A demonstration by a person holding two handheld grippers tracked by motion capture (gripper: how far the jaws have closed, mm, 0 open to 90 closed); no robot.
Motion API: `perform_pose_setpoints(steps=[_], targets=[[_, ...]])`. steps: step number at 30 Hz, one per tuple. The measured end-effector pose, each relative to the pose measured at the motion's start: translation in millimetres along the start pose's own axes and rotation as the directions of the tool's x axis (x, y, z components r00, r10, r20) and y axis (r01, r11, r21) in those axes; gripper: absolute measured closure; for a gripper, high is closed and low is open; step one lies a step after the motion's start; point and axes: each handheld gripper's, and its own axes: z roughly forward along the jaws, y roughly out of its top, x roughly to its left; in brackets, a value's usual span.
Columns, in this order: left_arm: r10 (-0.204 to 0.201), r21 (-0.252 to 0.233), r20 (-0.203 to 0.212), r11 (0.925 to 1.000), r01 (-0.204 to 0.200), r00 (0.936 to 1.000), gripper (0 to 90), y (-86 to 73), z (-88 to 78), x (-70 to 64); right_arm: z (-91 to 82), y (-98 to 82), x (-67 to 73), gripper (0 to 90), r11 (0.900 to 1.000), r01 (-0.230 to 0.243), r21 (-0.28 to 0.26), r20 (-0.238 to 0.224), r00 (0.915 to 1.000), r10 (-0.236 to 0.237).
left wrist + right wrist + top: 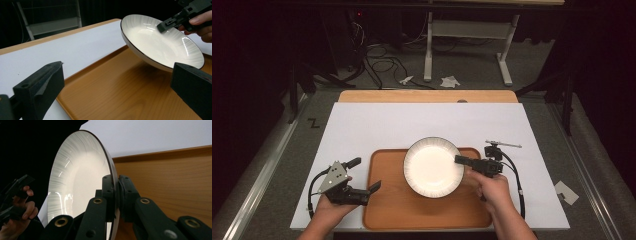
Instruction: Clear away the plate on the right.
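**Plate pinched at its rim, over the tray**

My right tool [116, 195] is clamped on the rim of the white plate [432, 167], which tilts above the wooden tray [387, 200], its far edge raised. My left tool [371, 192] hangs with jaws wide apart and empty at the tray's left edge. The tray rests on the white worktop [377, 125].

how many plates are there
1: the white plate, clamped at its rim by the right gripper and held tilted above the wooden tray.
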Motion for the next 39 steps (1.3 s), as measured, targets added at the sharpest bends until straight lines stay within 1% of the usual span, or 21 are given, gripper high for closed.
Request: perform_pose_setpoints(steps=[5, 8, 11, 14, 17, 19, 26, 39], targets=[[0.0, -0.001, 0.002, 1.0, 0.0, 1.0, 0.3, 0.1, -0.1, 0.0, 6.1, -3.4, 4.0, 85.2, 0.999, 0.022, 0.029, 0.003, 0.9998, -0.022], [0.0, -0.001, 0.003, 1.0, 0.0, 1.0, 0.3, 0.2, -0.1, -0.1, 8.6, -4.9, 5.5, 85.2, 0.999, 0.028, 0.037, 0.005, 0.9996, -0.028], [0.003, 0.0, 0.003, 1.0, -0.003, 1.0, 0.3, 0.4, -0.6, -0.1, 13.8, -8.0, 6.9, 85.2, 0.997, 0.041, 0.069, 0.008, 0.9991, -0.042], [-0.001, -0.002, 0.002, 1.0, 0.001, 1.0, 0.3, 0.3, -0.5, 0.0, 17.7, -10.0, 8.2, 85.1, 0.995, 0.05, 0.09, 0.019, 0.9985, -0.052], [0.0, -0.001, 0.003, 1.0, 0.0, 1.0, 0.3, 0.3, -0.4, -0.2, 20.4, -11.4, 8.8, 85.1, 0.994, 0.053, 0.097, 0.021, 0.9982, -0.056], [0.002, 0.001, 0.003, 1.0, -0.002, 1.0, 0.3, 0.4, -0.5, -0.3, 23.0, -13.2, 9.8, 85.1, 0.991, 0.065, 0.115, 0.025, 0.9973, -0.069], [0.001, -0.001, 0.002, 1.0, -0.001, 1.0, 0.3, 0.5, -0.7, -0.3, 25.6, -14.9, 8.6, 85.0, 0.988, 0.076, 0.134, 0.047, 0.9955, -0.083], [0.0, -0.002, 0.003, 1.0, 0.0, 1.0, 0.3, 0.6, -0.8, -0.2, 25.1, -15.1, 7.6, 84.6, 0.986, 0.08, 0.144, 0.055, 0.9946, -0.088]])
